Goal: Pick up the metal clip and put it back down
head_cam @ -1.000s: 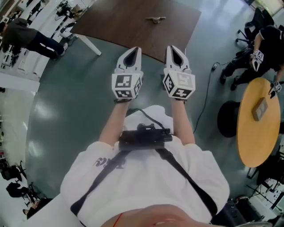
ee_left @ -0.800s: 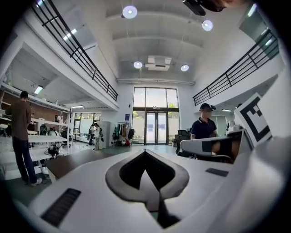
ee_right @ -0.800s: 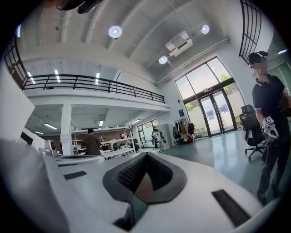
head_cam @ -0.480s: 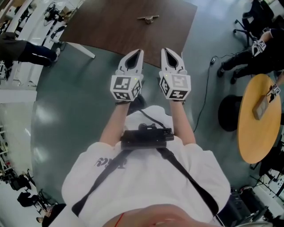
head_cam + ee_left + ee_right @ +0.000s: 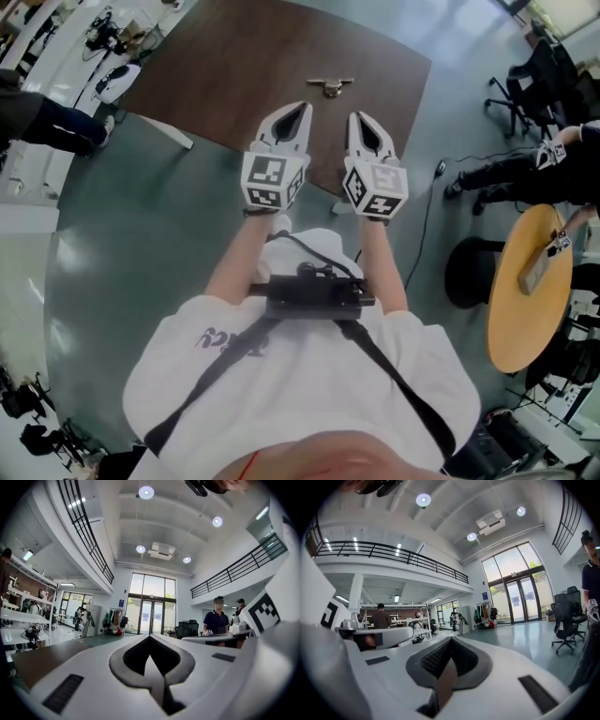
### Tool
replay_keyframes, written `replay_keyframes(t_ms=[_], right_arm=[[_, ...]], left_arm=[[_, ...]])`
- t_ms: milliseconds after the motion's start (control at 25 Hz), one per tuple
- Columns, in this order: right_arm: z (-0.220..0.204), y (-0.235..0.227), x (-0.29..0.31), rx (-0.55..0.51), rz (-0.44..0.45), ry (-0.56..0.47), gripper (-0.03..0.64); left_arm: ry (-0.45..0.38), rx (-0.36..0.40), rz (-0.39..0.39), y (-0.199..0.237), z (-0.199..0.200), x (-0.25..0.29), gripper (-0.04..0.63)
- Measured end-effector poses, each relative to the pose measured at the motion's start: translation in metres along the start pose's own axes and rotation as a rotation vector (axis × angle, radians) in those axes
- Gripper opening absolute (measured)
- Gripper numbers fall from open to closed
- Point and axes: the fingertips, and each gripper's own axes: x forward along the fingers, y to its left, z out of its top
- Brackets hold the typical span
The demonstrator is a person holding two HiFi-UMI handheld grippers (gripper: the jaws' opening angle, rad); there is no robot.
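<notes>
The metal clip point(image 5: 329, 86) lies on the dark brown table point(image 5: 234, 75), near the table's middle, and shows only in the head view. Both grippers are held side by side at chest height, pointing at the table. My left gripper point(image 5: 298, 109) is shut and empty, its tip over the table's near edge, short of the clip and to its left. My right gripper point(image 5: 357, 119) is also shut and empty, just short of the clip on its right. The left gripper point(image 5: 150, 637) and right gripper point(image 5: 450, 640) views look level across a hall and do not show the clip.
A round yellow table point(image 5: 511, 309) with a small box point(image 5: 536, 266) stands at the right. A seated person point(image 5: 525, 173) and office chairs are beyond it. Another person point(image 5: 42, 122) stands at the far left. A cable point(image 5: 424, 220) runs over the grey floor.
The table and clip have come nearer in the head view. Both gripper tips now reach over the table's near edge. Both grippers stay shut.
</notes>
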Motion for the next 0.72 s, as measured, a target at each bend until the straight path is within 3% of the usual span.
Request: replay_keyframes(t_ms=[240, 400, 560, 720], right_arm=[[-0.020, 0.009, 0.053, 0.033, -0.033, 0.062, 0.005], [-0.033, -0.005, 0.068, 0.034, -0.051, 0.110, 0.005], [-0.048, -0.026, 0.083, 0.020, -0.058, 0.158, 0.005], [-0.074, -0.047, 0.115, 0.023, -0.061, 0.218, 0.005]], left_arm=[[0.064, -0.050, -0.041, 0.051, -0.023, 0.029, 0.005], [0.098, -0.080, -0.058, 0.056, -0.042, 0.049, 0.005], [0.077, -0.160, -0.108, 0.054, -0.052, 0.076, 0.005], [0.125, -0.174, -0.102, 0.067, -0.081, 0.110, 0.005]])
